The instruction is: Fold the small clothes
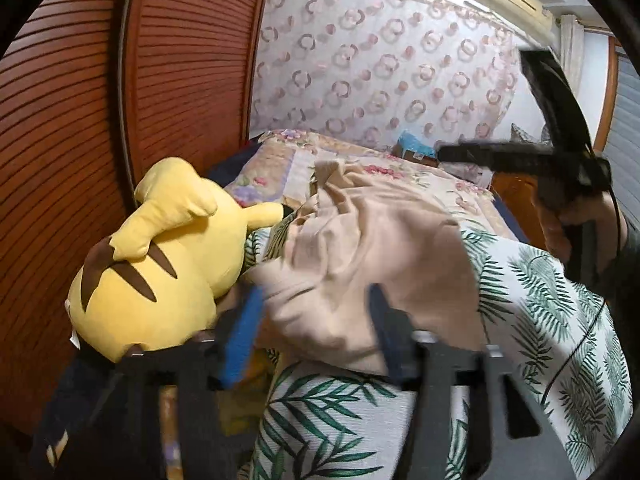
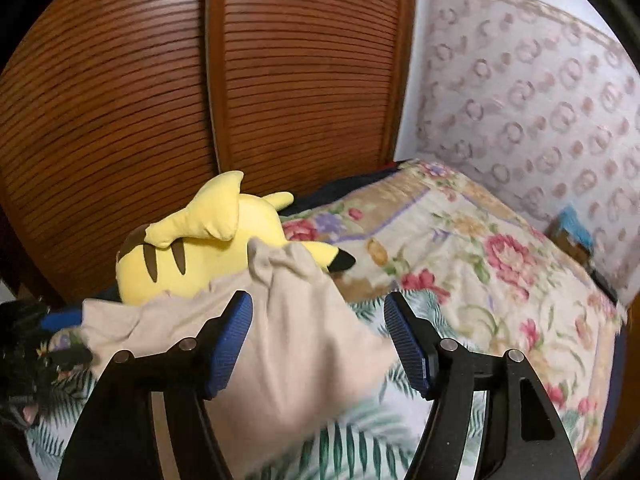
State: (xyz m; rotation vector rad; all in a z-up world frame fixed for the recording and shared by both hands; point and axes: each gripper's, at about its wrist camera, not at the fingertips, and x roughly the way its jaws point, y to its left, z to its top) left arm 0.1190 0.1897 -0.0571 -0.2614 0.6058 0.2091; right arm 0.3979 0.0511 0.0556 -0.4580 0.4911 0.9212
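A soft, light beige garment (image 2: 296, 344) lies rumpled on the bed (image 2: 500, 280), both the left hand-held gripper (image 1: 316, 336) and the right hand-held gripper (image 2: 320, 344) released; its hem corners look best to pinch.

Right gripper (image 2: 318, 340) jaws stand apart over a crumpled beige garment (image 2: 304, 360), pads not pressing it (cloth blurred near its lower edge). Garment lies on a palm-leaf print cloth (image 2: 352, 452). Yellow plush toy (image 2: 208, 248) just beyond, touching the garment's far edge; floral bedspread (image 2: 500, 280) far right, slatted wooden doors (image 2: 160, 100) behind.
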